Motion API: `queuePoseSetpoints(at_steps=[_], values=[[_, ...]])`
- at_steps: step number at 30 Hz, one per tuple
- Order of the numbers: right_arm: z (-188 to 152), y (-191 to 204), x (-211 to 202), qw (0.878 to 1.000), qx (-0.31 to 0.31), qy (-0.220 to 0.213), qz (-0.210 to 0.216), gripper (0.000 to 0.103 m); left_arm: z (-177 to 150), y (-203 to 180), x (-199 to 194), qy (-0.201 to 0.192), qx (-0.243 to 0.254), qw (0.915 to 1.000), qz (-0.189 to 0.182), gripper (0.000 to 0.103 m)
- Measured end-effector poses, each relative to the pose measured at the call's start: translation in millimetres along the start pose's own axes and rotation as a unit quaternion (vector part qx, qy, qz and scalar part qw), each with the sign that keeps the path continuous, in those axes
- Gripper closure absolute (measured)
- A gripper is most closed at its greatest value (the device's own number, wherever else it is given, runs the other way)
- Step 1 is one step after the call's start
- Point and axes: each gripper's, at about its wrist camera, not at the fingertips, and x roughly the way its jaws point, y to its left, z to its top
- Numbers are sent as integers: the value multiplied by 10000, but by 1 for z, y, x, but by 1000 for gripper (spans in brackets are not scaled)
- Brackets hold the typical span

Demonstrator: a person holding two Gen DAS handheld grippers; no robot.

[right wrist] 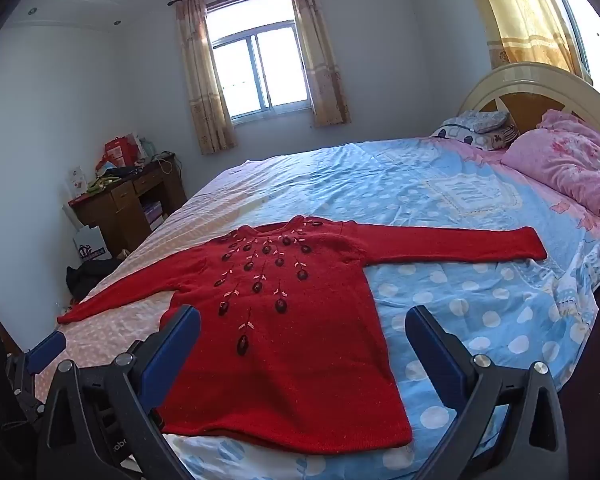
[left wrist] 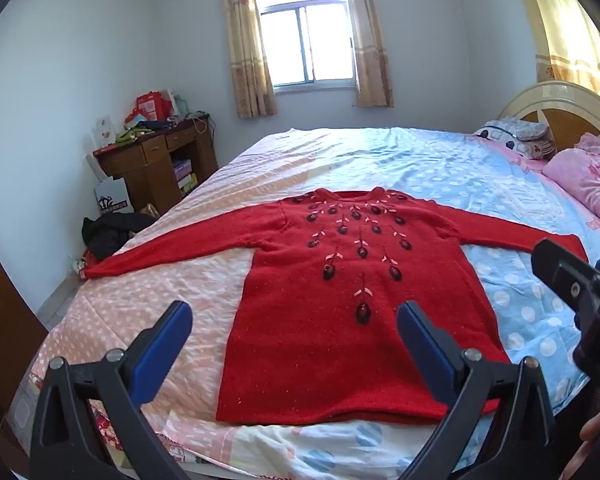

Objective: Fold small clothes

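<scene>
Bedroom walls in pale white are seen behind a wide bed [left wrist: 440, 168] covered with a polka-dot sheet, pink on 1 side and blue on the other. Above the near edge of the bed, the left hand-held gripper [left wrist: 294, 330] is held with its 2 blue-padded jaws spread wide, and nothing is gripped between them. The right hand-held gripper [right wrist: 302, 334] is likewise held wide open and empty, just beside the left one. Beyond both, a red sweater [left wrist: 352, 320] is laid flat and face up on the bed, hem toward the grippers, both sleeves stretched out sideways, dark embroidered flowers fanned below its neckline. Pink pillows [right wrist: 564, 164] are piled by the headboard, and a cluttered wooden counter [left wrist: 160, 160] is set against the far wall under the curtained window [left wrist: 306, 48].
</scene>
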Motion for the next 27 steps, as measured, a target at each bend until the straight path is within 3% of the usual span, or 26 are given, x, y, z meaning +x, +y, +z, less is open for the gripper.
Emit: queuePoseSetpoints(at_steps=[7,27], values=[[-6,2,1,10000,-74,33,-5,1,-1,3,0,117,-211,9992,-307,0],[-5,2,6,9999,-71,119,-26,1,-7,5,6,190,-281,9989,-321,0]])
